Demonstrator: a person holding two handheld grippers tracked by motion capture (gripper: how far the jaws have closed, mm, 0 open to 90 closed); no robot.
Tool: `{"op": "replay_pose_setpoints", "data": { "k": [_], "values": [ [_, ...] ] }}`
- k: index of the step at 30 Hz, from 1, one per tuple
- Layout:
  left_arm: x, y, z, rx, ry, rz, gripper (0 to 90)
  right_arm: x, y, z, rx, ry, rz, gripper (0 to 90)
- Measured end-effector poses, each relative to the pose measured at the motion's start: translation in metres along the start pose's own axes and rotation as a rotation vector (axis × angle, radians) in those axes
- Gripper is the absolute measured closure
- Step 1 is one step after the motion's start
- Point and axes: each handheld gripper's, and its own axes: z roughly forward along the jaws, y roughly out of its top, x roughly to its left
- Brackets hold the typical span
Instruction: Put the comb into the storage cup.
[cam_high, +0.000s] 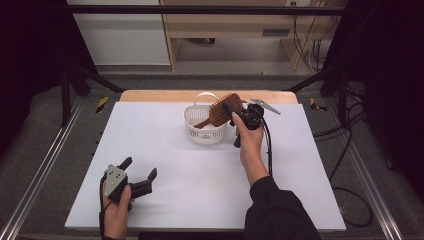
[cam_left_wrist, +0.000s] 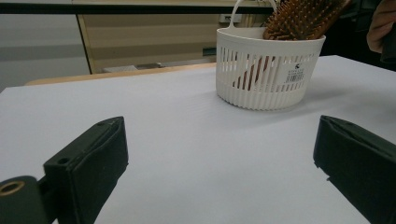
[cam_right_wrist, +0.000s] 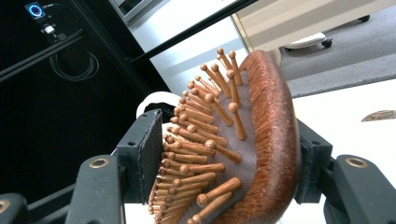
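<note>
A brown wooden hairbrush (cam_high: 222, 111) leans out of a white slatted basket (cam_high: 200, 132) at the far middle of the table, handle down inside it. My right gripper (cam_high: 239, 111) is shut on the brush head. One pad meets the bristle tips and the other backs the wooden hairbrush (cam_right_wrist: 271, 140) in the right gripper view. My left gripper (cam_high: 140, 167) rests open near the front left, nothing between its jaws. It faces the basket (cam_left_wrist: 261, 74) and hairbrush (cam_left_wrist: 303, 18) from a distance.
The white table (cam_high: 200, 190) has a wooden strip (cam_high: 150, 96) along its far edge. Black frame posts stand at both sides, and cables hang at the right. A pale cabinet and shelving stand beyond the table.
</note>
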Motion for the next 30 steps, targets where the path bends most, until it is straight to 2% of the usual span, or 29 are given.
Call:
{"op": "replay_pose_setpoints", "data": {
  "k": [9,18,30],
  "values": [
    [-0.0002,-0.0001,0.0004,0.002,-0.003,0.000,3.1,-0.0045,0.0006,-0.0004,0.011,-0.011,0.017,34.1],
    [-0.0001,0.0000,0.0003,0.001,-0.005,0.000,3.1,-0.0045,0.0010,-0.0006,0.013,-0.017,0.005,32.3],
    [-0.0005,-0.0002,0.0008,0.006,-0.009,0.005,3.1,-0.0027,0.0031,-0.0040,0.016,-0.055,-0.087,26.4]
  ]
}}
